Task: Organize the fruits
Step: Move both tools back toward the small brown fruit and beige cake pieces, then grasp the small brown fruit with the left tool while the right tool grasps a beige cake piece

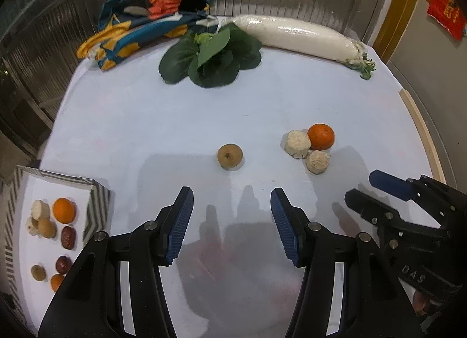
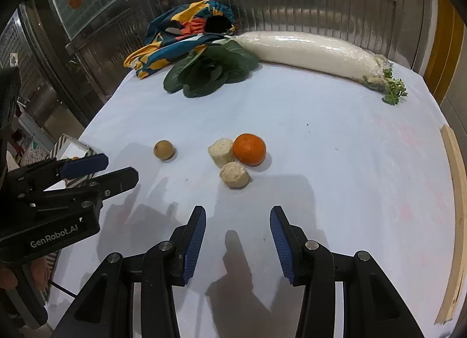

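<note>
My left gripper (image 1: 232,196) and right gripper (image 2: 238,215) both gape empty. At frame centre lie one orange (image 2: 249,149), two pale chunks (image 2: 221,152) and one brown fruit (image 2: 165,150); the tray (image 1: 96,209) sits lower left.

In the left wrist view we see the tray (image 1: 90,192) only in part: its near corner sits behind the left gripper's arm, and the small orange (image 1: 56,282) there is half covered by it. In the right wrist view we see only a striped corner of that tray (image 2: 70,140) behind the other gripper, its contents hidden. We cannot tell what the two pale chunks (image 2: 221,152) beside the orange (image 2: 249,149) are, and a hand (image 2: 7,276) at the left edge is cut off.
</note>
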The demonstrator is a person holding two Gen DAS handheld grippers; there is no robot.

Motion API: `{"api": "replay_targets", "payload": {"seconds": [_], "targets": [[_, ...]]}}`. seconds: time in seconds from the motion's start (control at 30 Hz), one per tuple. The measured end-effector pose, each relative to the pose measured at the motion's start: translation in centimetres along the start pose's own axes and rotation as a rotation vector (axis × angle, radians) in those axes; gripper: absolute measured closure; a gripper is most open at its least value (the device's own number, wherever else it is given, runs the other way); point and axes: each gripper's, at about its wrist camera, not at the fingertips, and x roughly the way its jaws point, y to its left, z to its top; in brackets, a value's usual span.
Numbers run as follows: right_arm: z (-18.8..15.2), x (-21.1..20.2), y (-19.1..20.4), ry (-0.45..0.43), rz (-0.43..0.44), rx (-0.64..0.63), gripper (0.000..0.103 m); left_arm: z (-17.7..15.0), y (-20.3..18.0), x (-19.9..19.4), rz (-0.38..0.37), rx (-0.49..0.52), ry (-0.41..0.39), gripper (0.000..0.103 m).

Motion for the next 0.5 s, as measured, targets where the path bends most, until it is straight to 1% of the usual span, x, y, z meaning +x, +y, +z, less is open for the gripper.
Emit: {"api": "replay_targets", "payload": {"seconds": [0.13,0.3,0.5], "targets": [[0.7,1.1,-0.4,0.005,0.009,0.008,0.059,0.4,0.9,1.0,-0.03,-0.02,0.018,0.048],[1.4,2.7,0.0,0.016,0.029,0.001,0.059,1.0,1.6,1.9,-0.037,-0.028,0.029,0.048],[2.0,4.4,0.5,0.019,0.022,-0.031,0.059,1.9,1.4,3.3,-0.04,-0.017,0.04,0.048]]}}
